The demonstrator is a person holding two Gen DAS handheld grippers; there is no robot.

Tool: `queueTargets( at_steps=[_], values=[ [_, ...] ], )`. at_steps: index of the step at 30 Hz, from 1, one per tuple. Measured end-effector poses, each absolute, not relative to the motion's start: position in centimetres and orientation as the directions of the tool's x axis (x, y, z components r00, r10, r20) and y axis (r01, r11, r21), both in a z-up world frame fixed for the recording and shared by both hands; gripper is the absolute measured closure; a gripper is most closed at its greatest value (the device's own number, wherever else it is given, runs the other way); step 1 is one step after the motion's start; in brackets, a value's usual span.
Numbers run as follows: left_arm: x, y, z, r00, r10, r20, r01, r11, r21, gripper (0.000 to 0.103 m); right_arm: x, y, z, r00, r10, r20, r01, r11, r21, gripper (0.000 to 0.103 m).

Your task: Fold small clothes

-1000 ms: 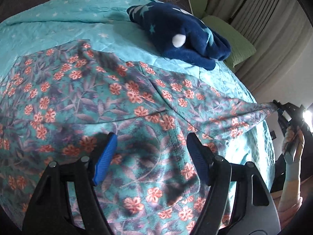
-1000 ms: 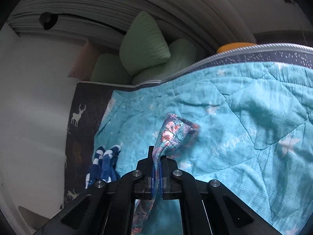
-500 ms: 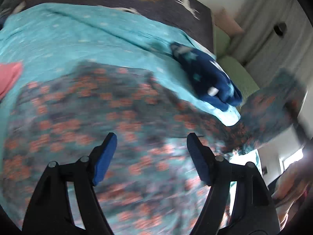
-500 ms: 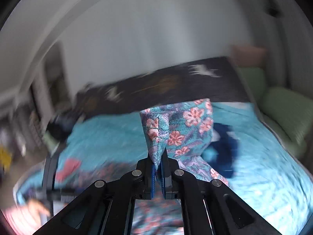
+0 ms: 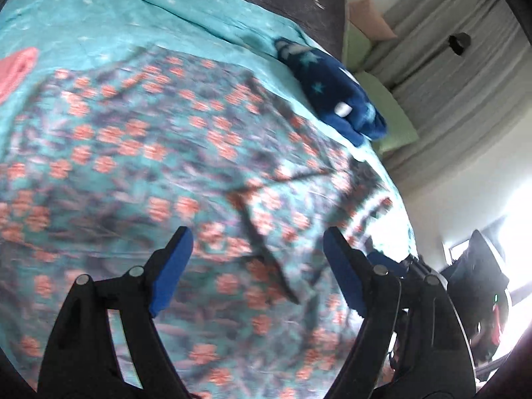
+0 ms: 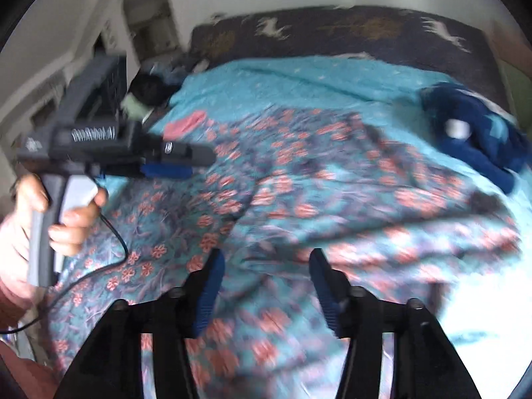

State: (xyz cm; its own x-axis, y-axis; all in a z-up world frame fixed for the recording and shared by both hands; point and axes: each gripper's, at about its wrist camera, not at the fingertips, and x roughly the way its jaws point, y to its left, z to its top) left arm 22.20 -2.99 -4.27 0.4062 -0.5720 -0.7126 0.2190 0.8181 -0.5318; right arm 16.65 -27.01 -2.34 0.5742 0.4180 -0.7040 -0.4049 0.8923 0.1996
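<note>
The bed (image 6: 332, 76), under a turquoise quilted cover, carries everything here, and the floral garment (image 5: 139, 173) takes up most of its near half. Judging by how it lies, the folding is at an early stage: one part at the right side appears turned back over the body, leaving a raised diagonal ridge across the cloth, while the rest lies open and rumpled. Both views are smeared by motion, so whether that turned part is a sleeve or a side panel cannot be told for certain. At least a further fold or two and some smoothing seem left before the piece is a compact packet.

The garment is thin teal cloth printed with coral flowers and greyish leaves; it lies flat in a single layer at the left and bunches into soft creases toward the right edge of the bed.

Beyond it, near the far right corner, a dark blue starred fleece item (image 5: 332, 89) lies in a heap, apart from the floral cloth and apparently not yet folded. A pink cloth (image 5: 16, 69) shows at the far left edge.

The left gripper (image 5: 256, 269) hovers over the garment's near part with its fingers wide apart, holding nothing. The right gripper (image 6: 266, 289) also has its fingers spread above the cloth, empty.
</note>
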Motion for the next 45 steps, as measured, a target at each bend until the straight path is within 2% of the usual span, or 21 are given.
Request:
queueTargets(
  at_steps=[6, 10, 11, 12, 13, 15, 16, 21, 25, 31, 34, 37, 38, 39, 40, 42, 45],
  values=[
    [21.4, -6.4, -6.5, 0.291, -0.587, -0.756, 0.235, 0.809, -0.538, 0.022, 14.9, -33.6, -1.4, 0.651, 0.288, -0.703, -0.157, 0.956, 0.246, 0.042],
    [20.4, -7.9, -7.2, 0.275, -0.606, -0.746, 0.266, 0.794, -0.547, 0.022, 14.3, -37.3, -1.9, 0.666, 0.248, -0.704, -0.029, 0.951, 0.307, 0.041],
    [20.3, -8.4, -7.1, 0.274, -0.618, -0.737, 0.284, 0.784, -0.552, 0.025, 14.3, -37.9, -2.1, 0.663, 0.244, -0.708, -0.001, 0.946, 0.325, 0.041],
    [20.2, -8.9, -7.0, 0.269, -0.636, -0.723, 0.302, 0.769, -0.563, 0.048, 14.4, -38.4, -2.5, 0.66, 0.246, -0.71, 0.011, 0.942, 0.337, 0.041],
    [20.1, -9.1, -6.9, 0.266, -0.642, -0.719, 0.311, 0.763, -0.566, 0.076, 14.5, -38.8, -2.9, 0.656, 0.252, -0.712, 0.02, 0.936, 0.35, 0.041],
    [20.3, -9.4, -6.2, 0.299, -0.619, -0.727, 0.315, 0.783, -0.537, 0.094, 14.3, -39.3, -2.9, 0.654, 0.254, -0.712, 0.03, 0.932, 0.36, 0.041],
    [20.3, -9.3, -5.7, 0.327, -0.614, -0.719, 0.316, 0.788, -0.529, 0.097, 14.5, -39.4, -3.0, 0.657, 0.251, -0.711, 0.029, 0.934, 0.357, 0.041],
    [20.7, -7.3, -0.7, 0.475, -0.607, -0.637, 0.331, 0.794, -0.51, 0.099, 15.3, -39.7, -3.2, 0.65, 0.217, -0.728, 0.043, 0.946, 0.321, 0.034],
    [21.5, -5.8, 2.7, 0.557, -0.572, -0.603, 0.339, 0.819, -0.463, 0.099, 17.4, -39.8, -4.2, 0.615, 0.204, -0.762, 0.069, 0.948, 0.31, 0.034],
    [21.2, -1.1, 5.2, 0.657, -0.531, -0.535, 0.304, 0.836, -0.456, 0.099, 20.7, -39.1, -4.8, 0.589, 0.271, -0.761, 0.082, 0.917, 0.39, 0.034],
    [20.9, 1.5, 5.0, 0.699, -0.466, -0.543, 0.259, 0.872, -0.415, 0.099, 22.4, -38.1, -5.2, 0.572, 0.22, -0.79, 0.093, 0.94, 0.329, 0.034],
    [21.2, 4.5, 4.3, 0.715, -0.422, -0.557, 0.188, 0.884, -0.428, 0.099, 23.8, -36.9, -5.9, 0.566, 0.146, -0.811, 0.093, 0.967, 0.239, 0.035],
    [21.3, 5.4, 4.1, 0.721, -0.413, -0.557, 0.172, 0.884, -0.434, 0.099, 24.2, -36.6, -6.0, 0.567, 0.1, -0.818, 0.1, 0.977, 0.189, 0.037],
    [21.4, 5.7, 3.9, 0.722, -0.411, -0.556, 0.165, 0.883, -0.439, 0.099, 24.5, -36.3, -6.1, 0.573, 0.041, -0.819, 0.118, 0.984, 0.132, 0.051],
    [21.5, 6.0, 3.8, 0.725, -0.404, -0.558, 0.156, 0.885, -0.438, 0.1, 24.7, -36.3, -6.1, 0.578, 0.013, -0.816, 0.129, 0.986, 0.107, 0.072],
    [21.6, 6.6, 3.9, 0.735, -0.386, -0.558, 0.141, 0.891, -0.431, 0.1, 24.8, -36.6, -5.9, 0.591, 0.046, -0.806, 0.123, 0.982, 0.146, 0.089],
    [21.5, 7.7, 4.8, 0.763, -0.372, -0.529, 0.14, 0.894, -0.427, 0.1, 24.1, -36.3, -4.7, 0.631, 0.004, -0.776, 0.121, 0.987, 0.103, 0.09]
  ],
)
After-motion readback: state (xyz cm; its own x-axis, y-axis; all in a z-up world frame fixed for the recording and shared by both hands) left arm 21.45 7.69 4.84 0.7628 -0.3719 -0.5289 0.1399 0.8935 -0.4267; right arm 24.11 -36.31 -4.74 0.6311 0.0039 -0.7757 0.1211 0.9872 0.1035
